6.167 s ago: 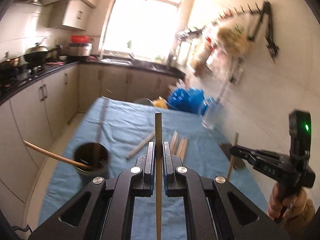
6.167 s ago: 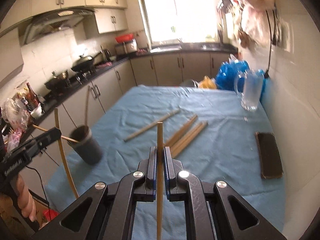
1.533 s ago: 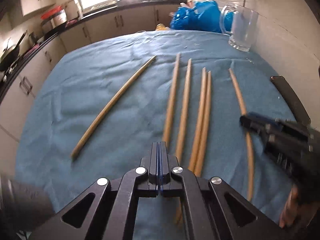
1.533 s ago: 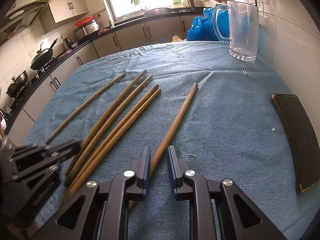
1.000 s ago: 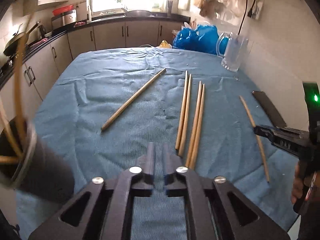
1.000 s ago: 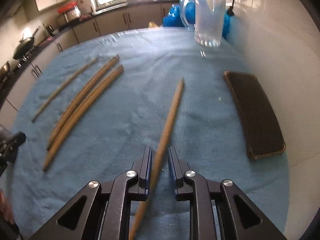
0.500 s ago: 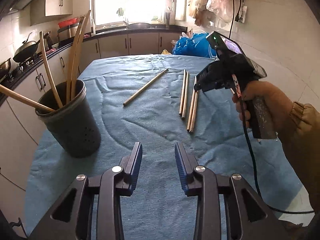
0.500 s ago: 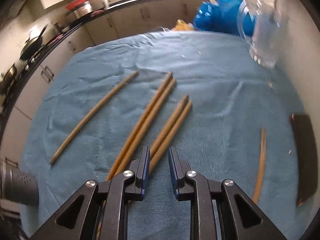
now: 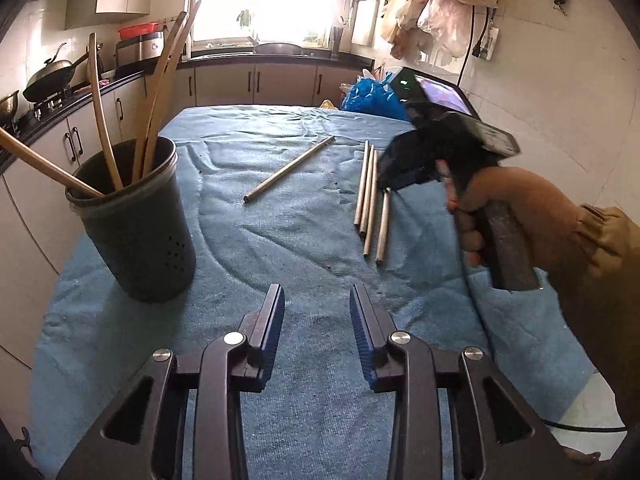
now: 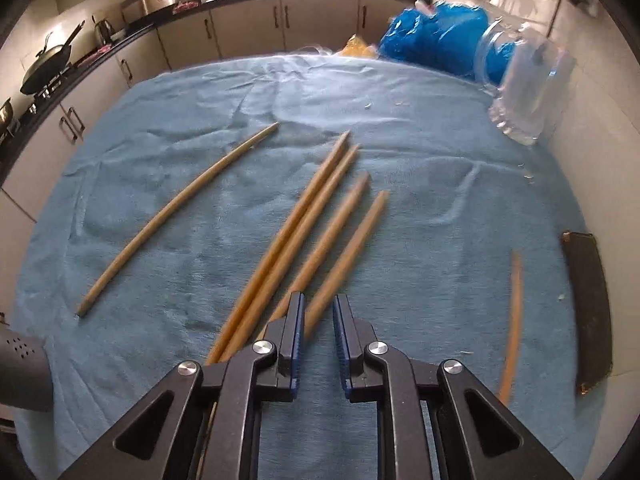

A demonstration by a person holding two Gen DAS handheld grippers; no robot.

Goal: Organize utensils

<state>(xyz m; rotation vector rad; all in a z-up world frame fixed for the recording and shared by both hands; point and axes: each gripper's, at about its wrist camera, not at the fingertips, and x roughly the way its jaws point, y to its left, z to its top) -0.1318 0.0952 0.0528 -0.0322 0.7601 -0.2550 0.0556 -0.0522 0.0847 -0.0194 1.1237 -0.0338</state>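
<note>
Blue cloth (image 10: 440,200) across the whole table, rumpled in places. Dark pot (image 9: 136,232) upright at the near left corner, already bristling with long sticks that lean out over its rim.

Left gripper (image 9: 316,300) hovering over bare cloth beside the pot, jaws just opened to a moderate gap, nothing between them. Right gripper (image 10: 319,308), gripped by a gloved hand (image 9: 512,208), tipped steeply down over the loose sticks, jaws just drawn in to a narrow gap but not visibly pressing on anything.

Four sticks (image 10: 320,232) mid-cloth in two close pairs, the rightmost running in at the right gripper's left finger; hard to tell whether under it or between the jaws. Bent stick (image 10: 176,216) alone to the left. Stray stick (image 10: 514,312) well off to the right, near a phone (image 10: 592,312).

Likely troubles:
- Pinching two at once, given the pairs lying almost touching.
- Closing beside the stick instead of around it, with so narrow a gap.
- Swinging or slipping after a grip at the very end.
- Knocking the leaning sticks or tipping the pot on the drop.
</note>
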